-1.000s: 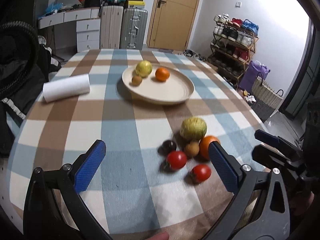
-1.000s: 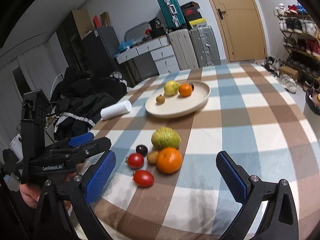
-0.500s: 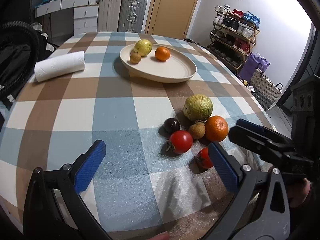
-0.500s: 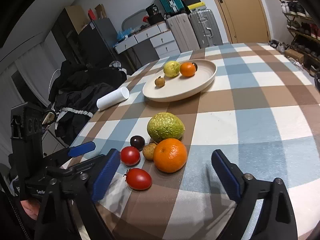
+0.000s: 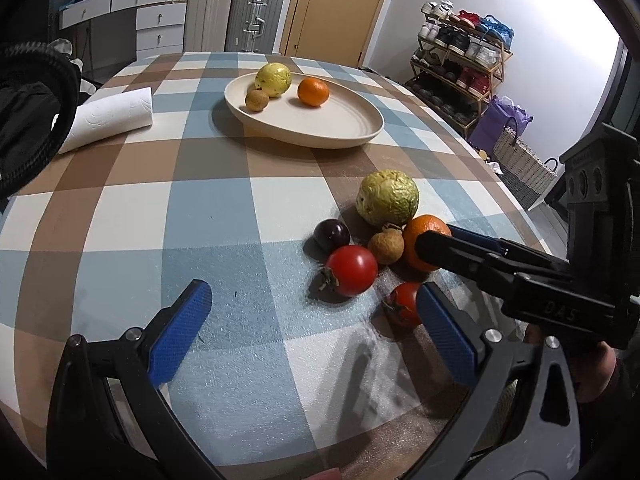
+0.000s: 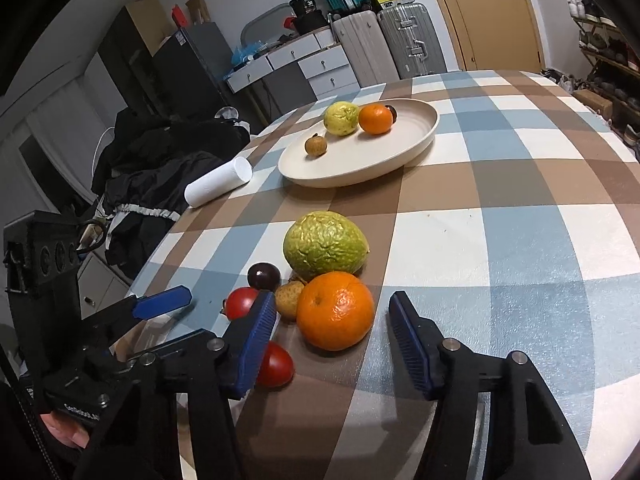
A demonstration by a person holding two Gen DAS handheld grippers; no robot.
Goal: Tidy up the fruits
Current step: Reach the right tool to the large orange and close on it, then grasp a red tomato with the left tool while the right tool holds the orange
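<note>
The right gripper point(image 6: 332, 334) hangs low over the near edge of the bench point(image 6: 500, 240), its jaws wide apart on either side of an orange point(image 6: 335, 311) without touching it. That orange sits in a tight cluster on the checked cloth: a wrinkled green fruit point(image 6: 325, 243) just beyond it, a small brown fruit point(image 6: 290, 299) and a dark plum point(image 6: 263, 276) to its left, and two red tomatoes, one point(image 6: 240, 303) partly behind the left jaw and one point(image 6: 274, 366) nearer, under that jaw.

The left gripper point(image 5: 314, 330) is also spread open and holds nothing; it hovers over bare cloth left of the cluster, its right jaw close in front of the nearer tomato.

Farther back stands a cream plate point(image 6: 416, 140) carrying a yellow-green fruit point(image 6: 341, 118), a second orange point(image 6: 375, 119), a small brown fruit point(image 6: 315, 146) and a dark fruit point(image 6: 393, 112) half hidden behind the orange. A white paper roll point(image 6: 218, 183) lies left of the plate.
</note>
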